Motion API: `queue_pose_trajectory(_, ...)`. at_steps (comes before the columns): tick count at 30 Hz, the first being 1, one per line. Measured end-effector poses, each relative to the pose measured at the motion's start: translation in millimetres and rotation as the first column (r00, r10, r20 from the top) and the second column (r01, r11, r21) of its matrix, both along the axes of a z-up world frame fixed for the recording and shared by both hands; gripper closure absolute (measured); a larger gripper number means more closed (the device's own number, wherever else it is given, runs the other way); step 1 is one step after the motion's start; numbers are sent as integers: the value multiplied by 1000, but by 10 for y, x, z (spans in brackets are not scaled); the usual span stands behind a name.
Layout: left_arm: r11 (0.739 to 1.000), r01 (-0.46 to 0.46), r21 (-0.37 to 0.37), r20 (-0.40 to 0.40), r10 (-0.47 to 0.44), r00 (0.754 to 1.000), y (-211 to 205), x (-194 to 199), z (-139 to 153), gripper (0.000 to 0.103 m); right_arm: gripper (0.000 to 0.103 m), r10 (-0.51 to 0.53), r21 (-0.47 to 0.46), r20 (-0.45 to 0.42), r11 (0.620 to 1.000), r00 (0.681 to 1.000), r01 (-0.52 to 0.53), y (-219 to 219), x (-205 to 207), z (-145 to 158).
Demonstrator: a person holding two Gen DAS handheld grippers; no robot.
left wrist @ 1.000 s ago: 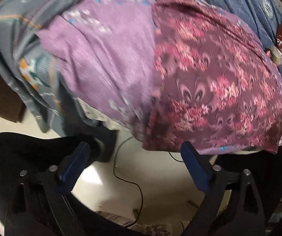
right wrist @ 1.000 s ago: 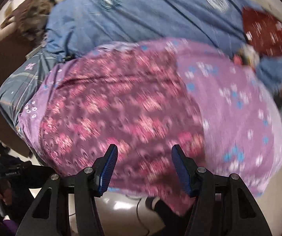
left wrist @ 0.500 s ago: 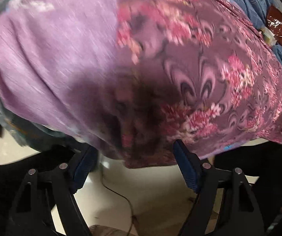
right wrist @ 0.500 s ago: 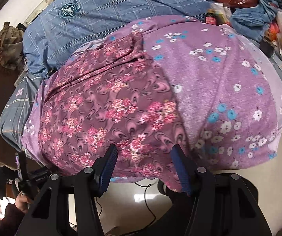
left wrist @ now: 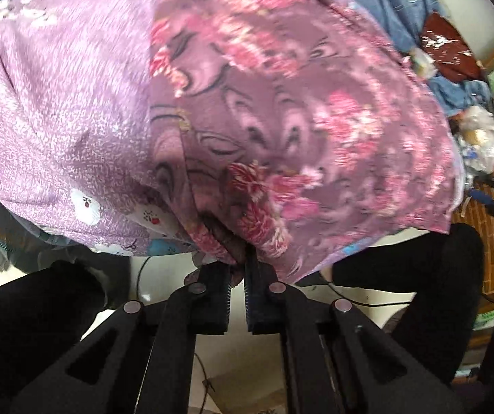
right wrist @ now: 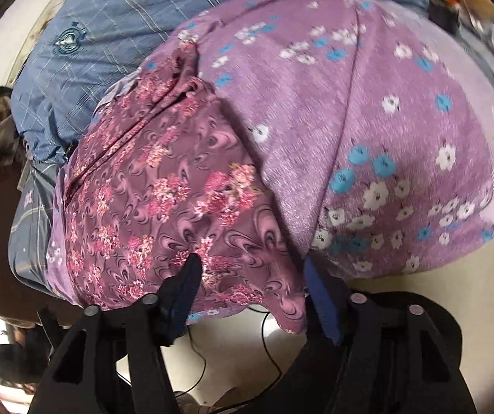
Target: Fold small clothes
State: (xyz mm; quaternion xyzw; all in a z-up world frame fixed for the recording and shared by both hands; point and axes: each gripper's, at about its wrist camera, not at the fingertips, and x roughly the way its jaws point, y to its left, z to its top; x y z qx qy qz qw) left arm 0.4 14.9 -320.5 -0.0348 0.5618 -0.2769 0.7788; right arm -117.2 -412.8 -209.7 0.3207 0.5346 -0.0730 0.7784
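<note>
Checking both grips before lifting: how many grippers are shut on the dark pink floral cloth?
1. The left gripper is shut on the dark pink floral cloth's near edge. The right gripper is open, its fingers astride that edge.

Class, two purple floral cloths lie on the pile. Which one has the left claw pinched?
The left claw is shut on the darker cloth with pink flower clusters and swirls, not the lighter lilac cloth with white and blue flowers beneath it.
</note>
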Motion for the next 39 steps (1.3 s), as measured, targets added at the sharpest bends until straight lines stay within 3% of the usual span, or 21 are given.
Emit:
queue_pose_trajectory(4, 1000, -8, 14, 5, 8, 1000, -14, 36, 20, 97, 32, 48, 4, -66, 999, 997, -47, 96, 65, -243)
queue_pose_trajectory(6, 999, -18, 27, -19, 19, 1000, -36, 132, -88, 87, 30, 52, -10, -99, 999, 994, -53, 139, 112, -399)
queue_pose_trajectory(8, 998, -37, 46, -57, 39, 998, -71, 188, -191, 60, 30, 52, -14, -157, 998, 986, -55, 190, 159, -594)
queue_pose_trajectory(10, 998, -42, 41, -68, 45, 997, -102, 198, -234, 59, 34, 52, 8, -158, 999, 986, -51, 229, 166, -741)
queue_pose_trajectory(11, 998, -43, 35, -65, 45, 997, -100, 205, -234, 59, 58, 50, 22, -139, 999, 989, -47, 240, 151, -757)
queue_pose_trajectory(12, 998, -49, 30, -60, 51, 997, -96, 201, -227, 65, 98, 66, 42, -132, 997, 989, -61, 269, 132, -755)
queue_pose_trajectory(13, 998, -56, 16, -56, 56, 997, -67, 199, -212, 89, 99, 84, 46, -127, 996, 988, -79, 301, 113, -716)
queue_pose_trajectory(14, 998, -55, -1, -51, 55, 997, -35, 193, -170, 99, 100, 114, 26, -102, 993, 988, -112, 359, 78, -599)
queue_pose_trajectory(17, 1000, -21, -13, -31, 20, 999, 19, 123, -45, 99, 100, 202, 8, -21, 979, 979, -201, 490, -3, -216)
queue_pose_trajectory(21, 995, 36, -97, -6, -37, 999, 121, -23, 275, 100, 100, 267, 52, 206, 958, 941, -283, 528, -55, 511)
queue_pose_trajectory(25, 979, 69, -190, 38, -63, 997, 240, -30, 739, 100, 100, 258, 71, 395, 948, 881, -310, 510, 48, 1031)
queue_pose_trajectory(28, 961, 91, -259, 42, -83, 996, 306, 79, 1088, 100, 100, 222, 72, 478, 954, 850, -290, 435, 210, 1250)
queue_pose_trajectory(29, 961, 110, -253, 40, -103, 994, 318, 119, 1179, 99, 100, 213, 68, 488, 957, 846, -280, 431, 264, 1303)
queue_pose_trajectory(32, 981, 147, -129, 13, -147, 989, 266, 213, 1234, 99, 100, 204, 66, 497, 960, 843, -271, 383, 425, 1390)
queue_pose_trajectory(35, 989, 137, -59, -40, -139, 989, 219, 253, 1011, 99, 100, 207, 66, 494, 960, 845, -274, 374, 566, 1349)
queue_pose_trajectory(39, 994, 85, -63, -134, -93, 987, 326, 153, 651, 99, 100, 196, 94, 484, 957, 853, -273, 375, 654, 1199)
